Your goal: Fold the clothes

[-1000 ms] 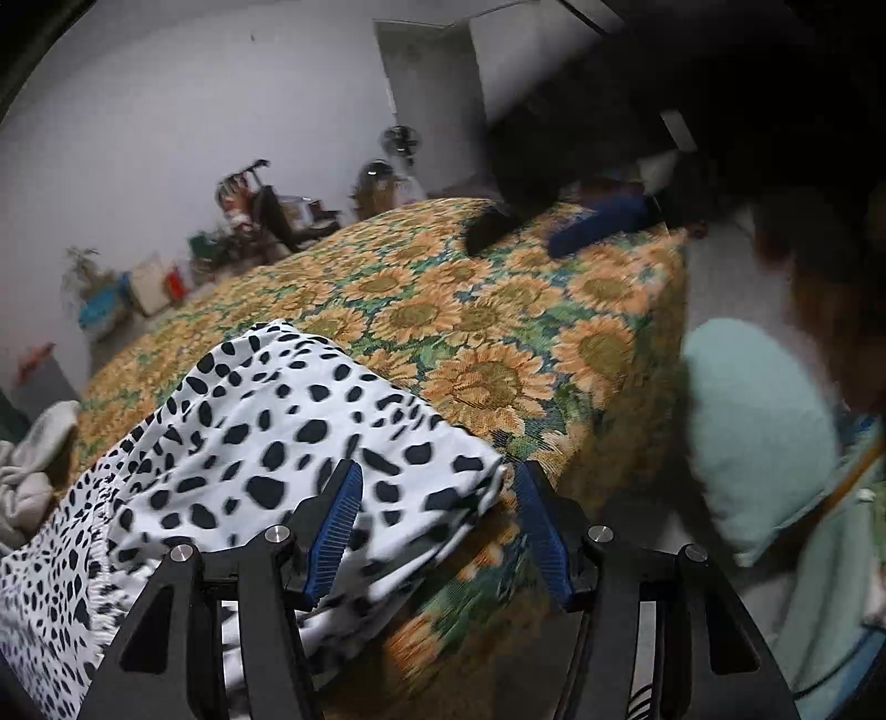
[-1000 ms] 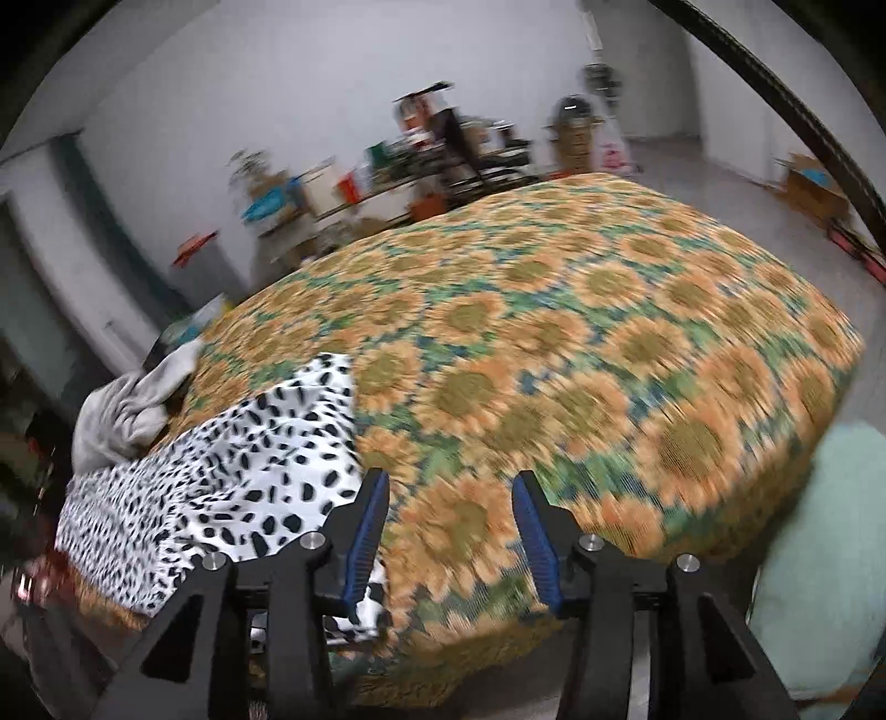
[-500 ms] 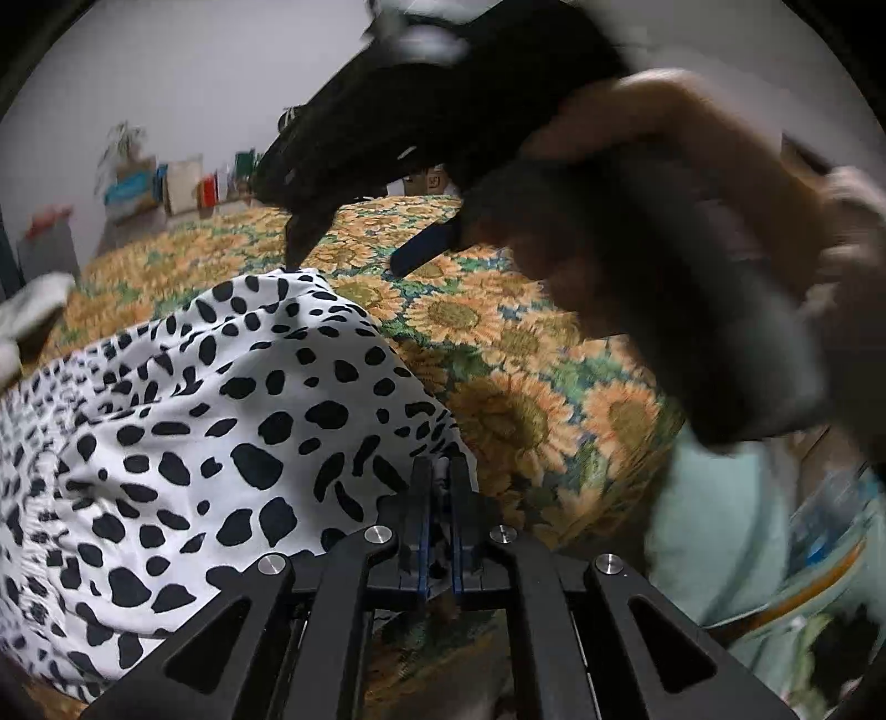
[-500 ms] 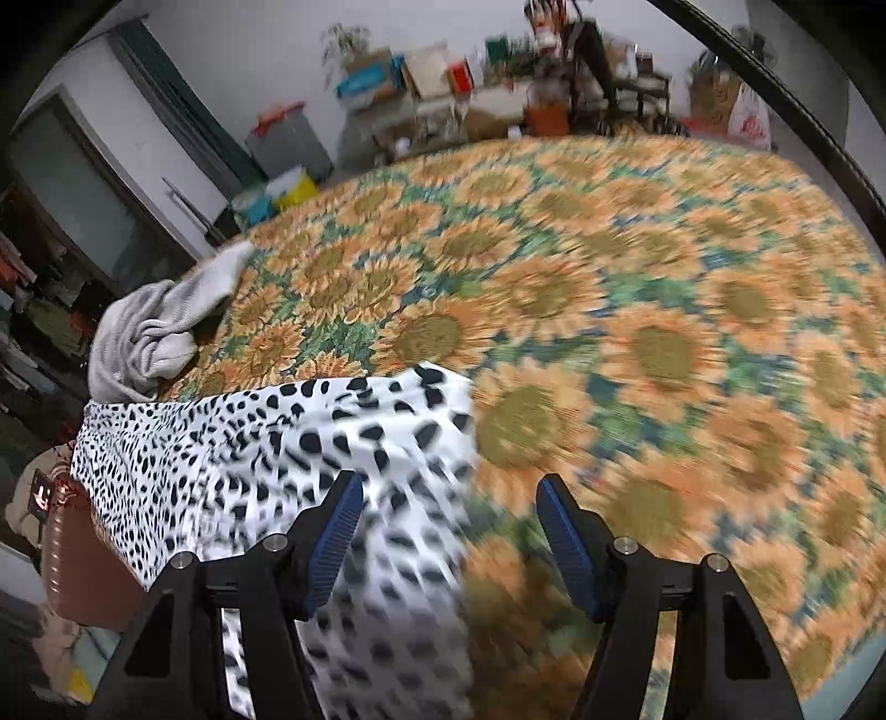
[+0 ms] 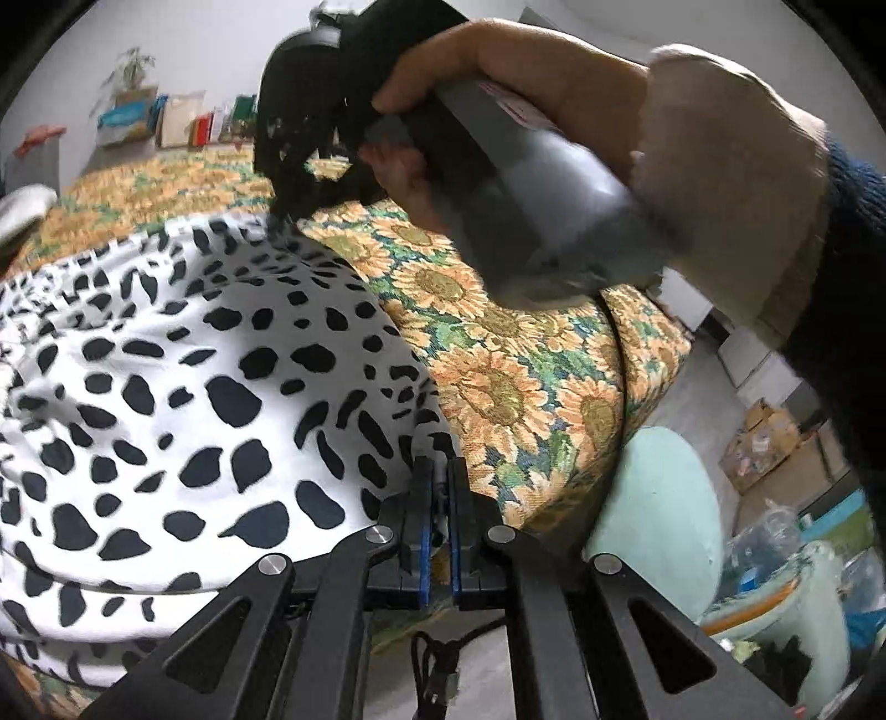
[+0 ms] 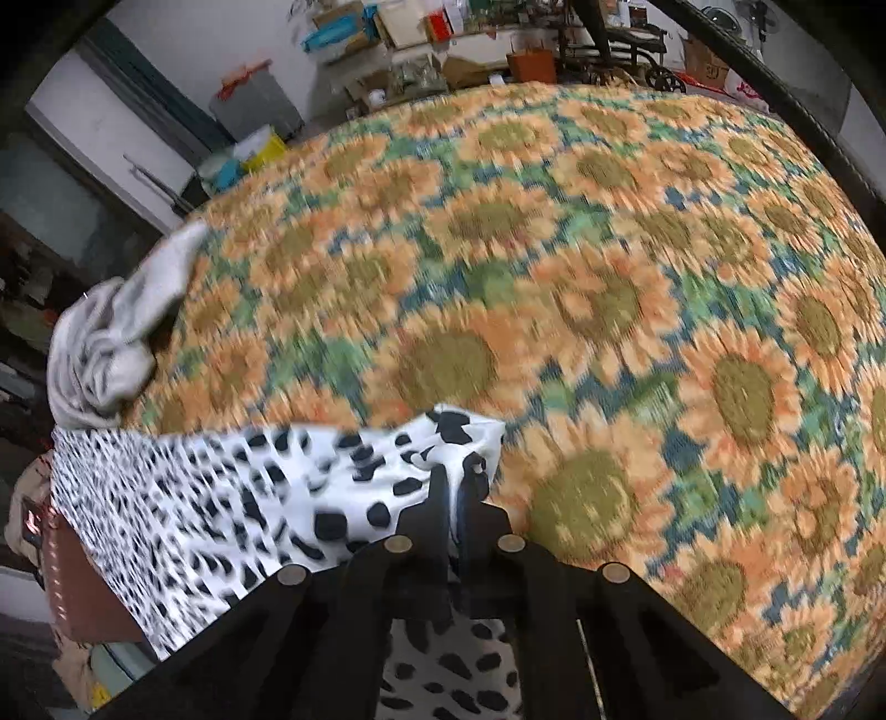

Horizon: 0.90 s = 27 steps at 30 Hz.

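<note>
The spotted garment (image 5: 183, 387) is spread over the near part of the bed, on the sunflower bedspread (image 5: 498, 387). Its edge near the bed's side is pinched by the left tool (image 5: 437, 487), whose jaws are pressed together on the cloth. A farther corner of the garment is clamped in the right tool (image 6: 455, 487), likewise closed. A grey cloth (image 6: 111, 332) is bunched at the bed's far-left edge.

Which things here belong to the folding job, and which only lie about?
Belong to the job:
spotted garment
left gripper, shut on its edge
right gripper, shut on a corner
sunflower bedspread, the work surface

Just lying about:
grey cloth
mint stool
cluttered shelves
</note>
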Tool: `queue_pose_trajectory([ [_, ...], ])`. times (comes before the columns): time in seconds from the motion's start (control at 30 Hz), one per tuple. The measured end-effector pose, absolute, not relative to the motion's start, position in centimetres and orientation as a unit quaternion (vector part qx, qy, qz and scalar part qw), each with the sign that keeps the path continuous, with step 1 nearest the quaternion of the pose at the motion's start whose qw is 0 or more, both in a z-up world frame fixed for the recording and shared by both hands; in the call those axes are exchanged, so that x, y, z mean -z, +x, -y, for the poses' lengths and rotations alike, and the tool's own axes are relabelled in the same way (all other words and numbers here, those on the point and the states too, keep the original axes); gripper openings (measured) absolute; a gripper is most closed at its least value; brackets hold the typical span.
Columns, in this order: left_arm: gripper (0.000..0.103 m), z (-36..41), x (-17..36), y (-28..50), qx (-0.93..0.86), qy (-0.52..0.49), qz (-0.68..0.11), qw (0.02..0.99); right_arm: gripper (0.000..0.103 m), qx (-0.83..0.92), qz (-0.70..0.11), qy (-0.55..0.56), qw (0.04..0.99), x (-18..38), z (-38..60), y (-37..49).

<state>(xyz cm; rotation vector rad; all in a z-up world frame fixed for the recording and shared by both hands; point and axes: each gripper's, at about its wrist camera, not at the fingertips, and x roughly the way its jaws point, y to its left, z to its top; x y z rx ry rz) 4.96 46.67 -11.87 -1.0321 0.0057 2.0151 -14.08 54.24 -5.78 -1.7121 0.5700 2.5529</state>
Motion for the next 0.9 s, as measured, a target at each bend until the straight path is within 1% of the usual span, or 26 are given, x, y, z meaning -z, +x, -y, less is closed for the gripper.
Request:
queue_pose_trajectory([
  [0.1,0.004,-46.5,12.2,4.6,-0.803,-0.418,0.006,0.425,0.002,-0.829,-0.195,-0.524,0.021,5.2,-55.0,-14.2],
  [0.17,0.004,-46.9,12.2,4.3,-0.799,-0.423,0.014,0.427,0.002,-0.828,-0.169,-0.534,0.025,5.1,-55.0,-13.8],
  [0.2,0.004,-46.9,12.2,4.1,-0.795,-0.427,0.023,0.430,0.004,-0.827,-0.153,-0.540,0.028,5.1,-55.0,-13.5],
  [0.23,0.004,-46.8,12.2,3.9,-0.791,-0.429,0.031,0.435,0.013,-0.828,-0.141,-0.541,0.040,4.9,-55.4,-13.0],
  [0.27,0.004,-46.7,12.1,3.8,-0.787,-0.431,0.035,0.440,0.028,-0.831,-0.133,-0.538,0.058,4.4,-55.9,-12.4],
  [0.3,0.007,-46.5,12.0,3.7,-0.785,-0.432,0.041,0.442,0.057,-0.832,-0.125,-0.535,0.076,4.0,-56.5,-11.8],
  [0.33,0.018,-46.2,11.8,3.6,-0.782,-0.433,0.050,0.446,0.061,-0.838,-0.121,-0.525,0.087,3.3,-56.9,-10.9],
  [0.37,0.026,-45.8,11.4,3.6,-0.777,-0.433,0.062,0.453,0.060,-0.845,-0.120,-0.512,0.093,2.6,-57.2,-9.8],
  [0.4,0.046,-45.1,11.0,3.5,-0.774,-0.432,0.075,0.458,0.060,-0.853,-0.118,-0.499,0.099,1.9,-57.4,-8.6],
  [0.43,0.055,-44.2,10.5,3.3,-0.774,-0.426,0.089,0.460,0.060,-0.860,-0.117,-0.485,0.105,1.2,-57.7,-7.5],
  [0.5,0.056,-42.2,9.4,2.3,-0.779,-0.409,0.110,0.462,0.060,-0.877,-0.120,-0.455,0.098,0.1,-57.1,-4.8],
  [0.57,0.056,-39.6,8.1,0.2,-0.800,-0.393,0.114,0.438,0.059,-0.893,-0.132,-0.424,0.076,-0.4,-55.6,-2.0],
  [0.67,0.056,-36.6,6.9,-3.3,-0.819,-0.391,0.121,0.402,0.060,-0.902,-0.160,-0.398,0.043,0.7,-52.7,1.4],
  [0.8,0.056,-35.0,8.3,-6.5,-0.797,-0.441,0.127,0.393,0.060,-0.894,-0.183,-0.407,0.051,3.0,-50.7,4.8],
  [0.9,0.056,-34.2,9.7,-6.1,-0.792,-0.456,0.115,0.390,0.059,-0.885,-0.199,-0.416,0.062,4.7,-49.3,7.2],
])
